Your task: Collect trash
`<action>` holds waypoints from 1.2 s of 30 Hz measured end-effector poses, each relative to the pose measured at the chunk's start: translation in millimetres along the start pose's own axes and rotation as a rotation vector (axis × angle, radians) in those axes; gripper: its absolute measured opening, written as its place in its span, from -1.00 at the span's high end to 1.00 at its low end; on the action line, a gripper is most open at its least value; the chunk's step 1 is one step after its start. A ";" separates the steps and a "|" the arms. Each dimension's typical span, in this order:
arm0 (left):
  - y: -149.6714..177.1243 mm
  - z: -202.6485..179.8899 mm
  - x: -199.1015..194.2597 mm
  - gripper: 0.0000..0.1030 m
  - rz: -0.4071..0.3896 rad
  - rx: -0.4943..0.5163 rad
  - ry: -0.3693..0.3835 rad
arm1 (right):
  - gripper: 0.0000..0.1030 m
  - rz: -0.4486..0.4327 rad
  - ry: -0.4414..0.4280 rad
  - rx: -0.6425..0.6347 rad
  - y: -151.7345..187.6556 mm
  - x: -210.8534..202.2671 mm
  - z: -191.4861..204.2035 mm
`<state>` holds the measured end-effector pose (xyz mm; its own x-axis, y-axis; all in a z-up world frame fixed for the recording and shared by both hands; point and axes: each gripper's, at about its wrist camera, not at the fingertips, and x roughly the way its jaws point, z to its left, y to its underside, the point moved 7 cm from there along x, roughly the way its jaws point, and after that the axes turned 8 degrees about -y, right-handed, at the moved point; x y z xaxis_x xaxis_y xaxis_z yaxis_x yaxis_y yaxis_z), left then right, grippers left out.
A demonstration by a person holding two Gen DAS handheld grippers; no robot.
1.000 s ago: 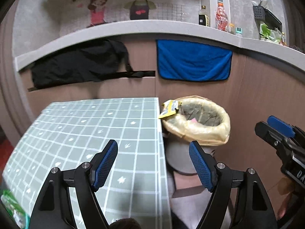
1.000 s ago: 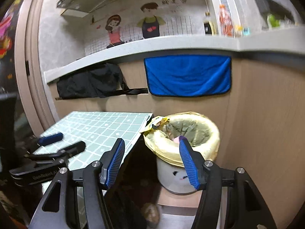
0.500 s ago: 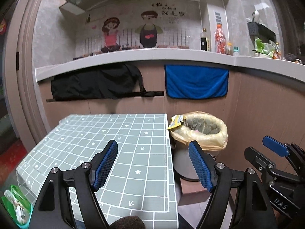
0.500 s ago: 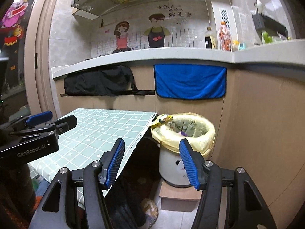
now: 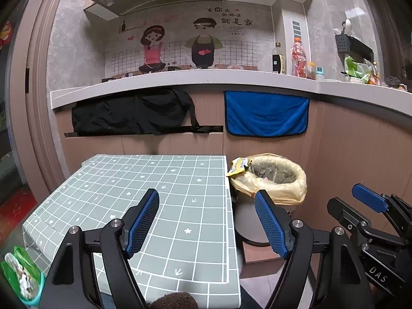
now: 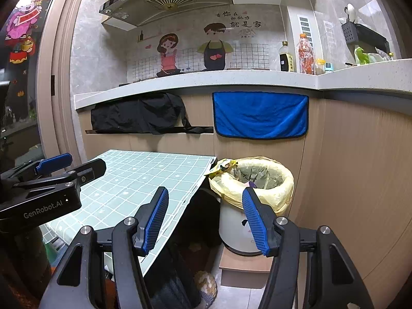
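The left gripper (image 5: 207, 221) is held wide open above the near half of the table (image 5: 180, 180); nothing is held between its blue pads and nothing is touched by them. The right gripper (image 6: 206, 219) is likewise spread wide and empty, and is held off the table's right edge, in front of the trash bin (image 6: 253, 188).

The bin is lined with a yellow bag (image 6: 280, 193) and is set on a low wooden block (image 6: 244, 265) just beside the table's right edge, against the wooden counter front. A yellow wrapper (image 6: 222, 166) is draped over the bin's left rim, toward the table; whether the table is touched by it cannot be told. A green packet (image 5: 22, 273) is seen at the lower left of the left wrist view, below the table's near corner.

"GenRobot.AI" is printed on the left gripper body as seen from the right wrist view. "DAS" is read on the right gripper body in the left wrist view. Chinese characters are printed on the wall sticker (image 6: 239, 20) above two cartoon figures; they are too small to be read with certainty.

The table top is covered by a green grid cloth. A dark gap is left between the table's right edge and the bin. A blue towel (image 6: 260, 116) and a black cloth (image 6: 139, 114) are hung under the counter edge.
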<state>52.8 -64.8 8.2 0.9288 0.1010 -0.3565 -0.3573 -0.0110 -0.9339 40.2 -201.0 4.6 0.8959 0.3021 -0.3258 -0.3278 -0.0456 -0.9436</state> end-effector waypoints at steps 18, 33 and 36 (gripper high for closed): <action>3.2 -2.8 0.6 -0.48 0.002 0.023 0.026 | -0.10 -0.013 0.015 0.017 1.0 -2.5 -3.4; 1.3 -7.2 -0.1 -0.48 -0.005 0.044 0.043 | -0.10 -0.026 0.024 0.030 -0.9 -5.8 -8.9; 0.0 -7.7 0.5 -0.48 -0.005 0.044 0.044 | -0.10 -0.024 0.025 0.030 -0.6 -5.7 -9.0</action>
<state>54.0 -72.4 7.8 0.9338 0.0568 -0.3532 -0.3554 0.0338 -0.9341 38.0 -211.3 6.5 0.9107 0.2791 -0.3044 -0.3143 -0.0100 -0.9493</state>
